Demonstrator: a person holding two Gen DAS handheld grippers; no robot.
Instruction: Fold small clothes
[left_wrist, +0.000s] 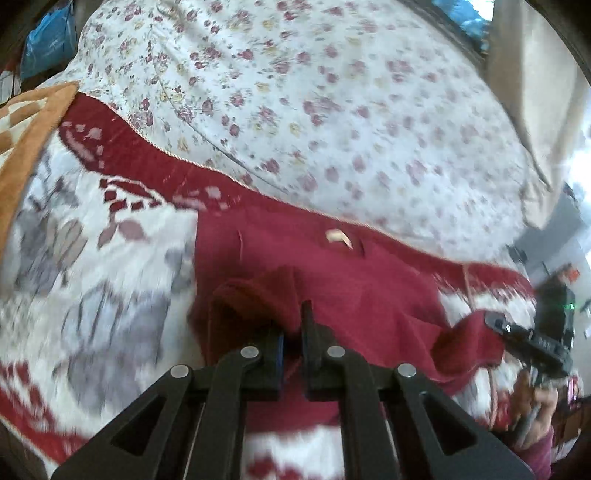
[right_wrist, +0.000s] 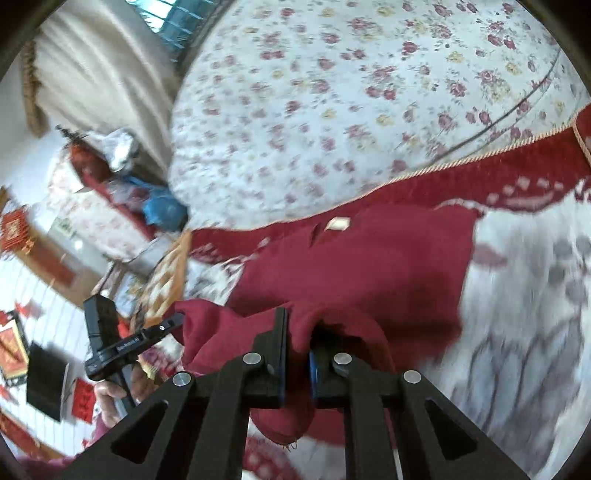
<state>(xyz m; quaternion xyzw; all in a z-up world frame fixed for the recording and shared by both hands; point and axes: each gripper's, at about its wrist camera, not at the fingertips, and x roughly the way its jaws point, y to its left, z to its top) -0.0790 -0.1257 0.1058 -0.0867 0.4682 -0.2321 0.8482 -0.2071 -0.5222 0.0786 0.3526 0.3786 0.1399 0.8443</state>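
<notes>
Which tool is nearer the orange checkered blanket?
Left. The left tool clamps the red garment nearer the orange checkered blanket; the right tool clamps its far side.

matt, fuzzy red cloth garment (left_wrist: 332, 280)

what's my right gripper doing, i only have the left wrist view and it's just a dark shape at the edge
Observer: The right gripper is shut on a bunched edge of the red garment.
Operator: and my left one from that side
Observer: The left gripper bites the garment's other corner, lifted off the blanket.
Operator: anything beyond it
Observer: A checkered orange cloth lies just past that corner.
</notes>
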